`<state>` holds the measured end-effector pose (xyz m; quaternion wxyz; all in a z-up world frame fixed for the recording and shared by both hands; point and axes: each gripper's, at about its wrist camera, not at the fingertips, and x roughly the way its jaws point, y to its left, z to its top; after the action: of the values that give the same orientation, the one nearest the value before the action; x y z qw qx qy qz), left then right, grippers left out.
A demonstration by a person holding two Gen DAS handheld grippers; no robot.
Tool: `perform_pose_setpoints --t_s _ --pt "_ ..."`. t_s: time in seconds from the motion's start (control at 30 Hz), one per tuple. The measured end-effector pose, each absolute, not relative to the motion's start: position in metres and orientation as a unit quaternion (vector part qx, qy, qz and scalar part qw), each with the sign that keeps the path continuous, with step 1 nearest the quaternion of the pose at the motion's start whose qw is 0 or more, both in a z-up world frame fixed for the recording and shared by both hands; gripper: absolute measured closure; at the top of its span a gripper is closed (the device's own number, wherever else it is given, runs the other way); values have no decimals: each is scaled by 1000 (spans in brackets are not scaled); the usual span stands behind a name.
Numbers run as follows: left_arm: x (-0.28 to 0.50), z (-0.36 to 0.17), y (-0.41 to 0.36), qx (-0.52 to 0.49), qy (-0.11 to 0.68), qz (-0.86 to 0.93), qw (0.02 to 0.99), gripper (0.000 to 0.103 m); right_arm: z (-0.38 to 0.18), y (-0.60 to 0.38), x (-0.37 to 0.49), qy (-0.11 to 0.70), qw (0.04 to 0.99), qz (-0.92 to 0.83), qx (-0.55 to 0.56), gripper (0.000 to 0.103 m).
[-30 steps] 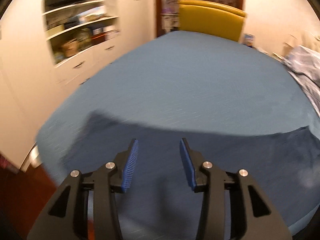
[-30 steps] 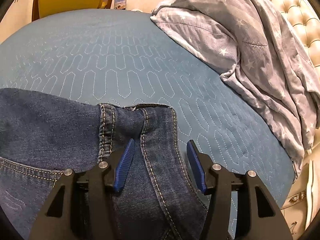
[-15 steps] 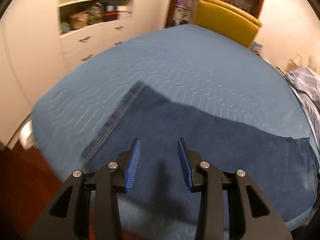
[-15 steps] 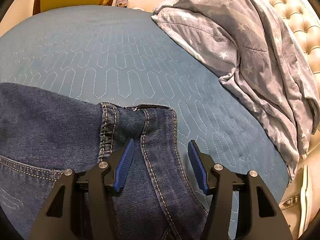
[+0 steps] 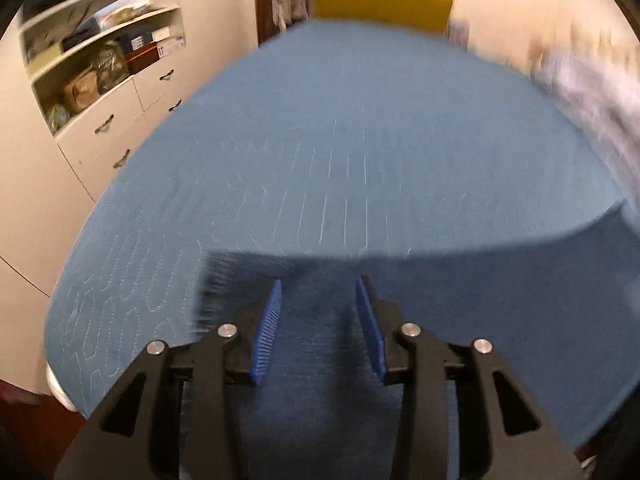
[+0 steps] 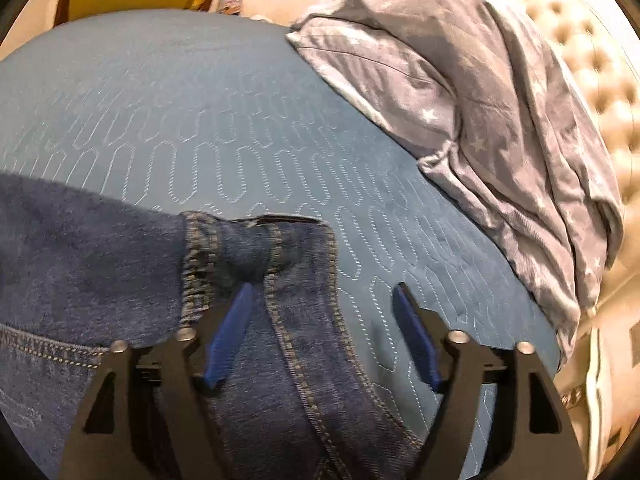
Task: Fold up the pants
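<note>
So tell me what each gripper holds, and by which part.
Nothing. The left gripper hovers open above the jeans; the right gripper is opening over the waistband.

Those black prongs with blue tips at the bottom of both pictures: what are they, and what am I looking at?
They are no robot's. A person holds a two-fingered claw in each hand, and a wide-angle camera on each looks forward along its fingers. One picture comes from the left claw, the other from the right claw. Both look down on a bed with a quilted blue bedspread, where a pair of dark jeans lies spread for folding. A grey star-patterned blanket is bunched by the tufted headboard. Neither claw grips anything: the left hovers over a leg end, and the right's jaws are opening over the waistband.
</note>
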<state>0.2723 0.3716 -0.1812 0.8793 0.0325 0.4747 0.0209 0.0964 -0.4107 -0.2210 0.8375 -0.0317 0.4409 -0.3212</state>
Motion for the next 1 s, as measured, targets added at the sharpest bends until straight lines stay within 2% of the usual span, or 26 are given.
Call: perform_pose_setpoints --t_s 0.07,0.1,0.17,0.23,0.33,0.4,0.43,0.57,0.67,0.73,0.8,1.0 --pt "280 -187 385 11 475 65 877 63 -214 -422 93 443 838 -320 -1 15" --pt "280 -179 393 -14 466 100 879 70 -207 -424 90 441 837 -324 7 15" --pt "270 -161 387 16 432 172 885 66 -188 -412 80 412 843 -346 -13 15" --pt "257 -145 366 33 410 166 896 65 -169 -386 69 379 867 -325 -17 15" --pt "229 -124 322 5 387 127 913 53 -158 -337 68 377 886 -269 -26 15" --pt "212 -118 290 -18 383 98 919 52 -160 -308 74 384 895 -226 -16 14" --pt "201 -116 270 -23 381 91 920 52 -164 -297 84 401 894 -200 -2 6" --pt "162 -115 214 -50 371 58 926 52 -182 -260 120 408 898 -163 -32 5" --pt "147 -123 181 -88 393 33 915 53 -205 -264 148 441 875 -193 -58 5" --pt "142 -128 162 -80 415 18 906 53 -222 -281 158 476 859 -189 -19 5" --pt "131 -133 142 -66 425 12 903 53 -217 -295 157 475 861 -181 32 5" --pt "142 -149 140 -62 455 44 887 53 -195 -282 98 480 858 -172 61 5"
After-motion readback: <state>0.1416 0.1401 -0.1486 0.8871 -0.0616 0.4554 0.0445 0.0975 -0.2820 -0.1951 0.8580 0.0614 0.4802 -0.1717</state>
